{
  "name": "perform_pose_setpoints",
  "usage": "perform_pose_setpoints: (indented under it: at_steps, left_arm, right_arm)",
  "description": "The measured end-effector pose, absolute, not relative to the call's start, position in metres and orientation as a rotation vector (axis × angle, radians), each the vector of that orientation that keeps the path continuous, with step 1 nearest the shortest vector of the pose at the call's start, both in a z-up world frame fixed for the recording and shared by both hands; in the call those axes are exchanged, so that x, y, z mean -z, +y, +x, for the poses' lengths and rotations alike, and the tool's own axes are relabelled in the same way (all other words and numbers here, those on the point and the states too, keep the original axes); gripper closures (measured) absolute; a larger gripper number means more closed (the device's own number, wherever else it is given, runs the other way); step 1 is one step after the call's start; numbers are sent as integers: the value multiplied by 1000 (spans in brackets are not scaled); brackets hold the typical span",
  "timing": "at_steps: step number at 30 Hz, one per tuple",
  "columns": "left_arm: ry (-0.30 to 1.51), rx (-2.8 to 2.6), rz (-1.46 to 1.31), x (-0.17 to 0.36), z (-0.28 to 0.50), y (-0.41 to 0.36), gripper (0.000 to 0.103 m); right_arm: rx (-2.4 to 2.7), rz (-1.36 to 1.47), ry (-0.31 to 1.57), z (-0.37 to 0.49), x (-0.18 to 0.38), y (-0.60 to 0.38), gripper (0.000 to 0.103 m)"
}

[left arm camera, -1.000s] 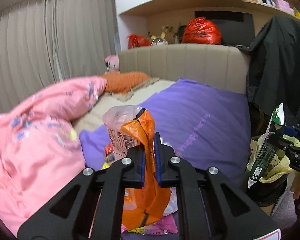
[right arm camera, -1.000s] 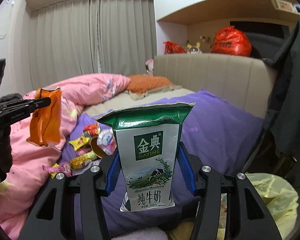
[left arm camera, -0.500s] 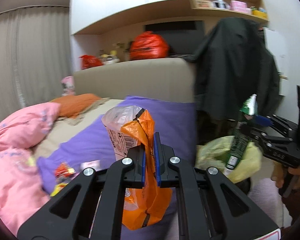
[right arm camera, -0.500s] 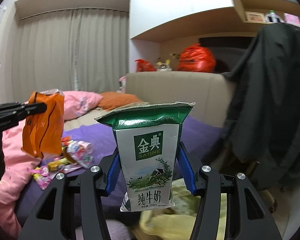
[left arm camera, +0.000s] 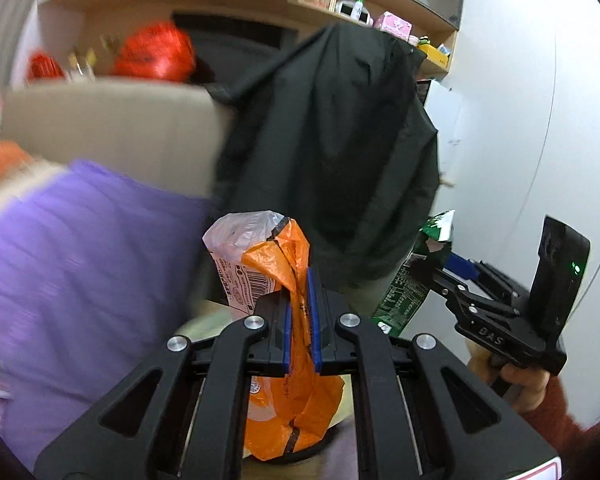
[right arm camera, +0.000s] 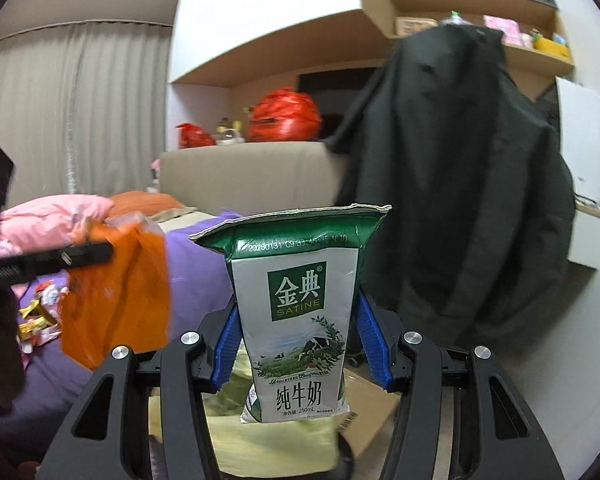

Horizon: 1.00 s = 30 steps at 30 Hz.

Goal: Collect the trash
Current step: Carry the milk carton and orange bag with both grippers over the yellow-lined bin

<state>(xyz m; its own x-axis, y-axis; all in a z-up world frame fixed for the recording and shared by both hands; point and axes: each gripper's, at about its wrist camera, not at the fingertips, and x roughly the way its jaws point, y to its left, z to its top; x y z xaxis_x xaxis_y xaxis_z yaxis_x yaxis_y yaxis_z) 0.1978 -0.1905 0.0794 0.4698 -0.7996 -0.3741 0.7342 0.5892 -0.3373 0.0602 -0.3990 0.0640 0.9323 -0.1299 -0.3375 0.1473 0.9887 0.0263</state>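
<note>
Left hand-held gripper [left arm camera: 300, 320] pinching orange wrapper [left arm camera: 296, 380], right hand-held gripper [right arm camera: 300, 344] clamping milk carton [right arm camera: 296, 312]

A bed with a purple cover [right arm camera: 204, 264] and a beige padded headboard [right arm camera: 244, 176] fills the left side, backed by grey pleated curtains [right arm camera: 72, 112]. A dark coat [right arm camera: 456, 184] hangs beside the headboard against a white wall [left arm camera: 540, 120]. Wooden shelves [right arm camera: 476, 4] run overhead, and red bags [right arm camera: 284, 114] sit on the ledge behind the headboard.

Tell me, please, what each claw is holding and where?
Left claw pinches the orange wrapper mid-body; right claw clamps the milk carton by its sides.
</note>
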Motion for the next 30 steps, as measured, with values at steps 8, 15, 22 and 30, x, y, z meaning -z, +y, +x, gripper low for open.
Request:
perform_pose_setpoints:
  at_steps: [8,15,22,30]
  left_arm:
    - [749,952,-194,7,255,-233,96]
    - [816,833,-1,50,258,-208,96]
    - [855,832,95,84,258,-205,97]
    - [828,852,133,92,270,-232,98]
  right_arm:
    - [128,89,354,93,-67,-414,52]
    - [-23,122,445,149,-31,-381,52]
    - [-82,116,654,180,40,-364,52]
    - [-23,124,749,176,69,-372,53]
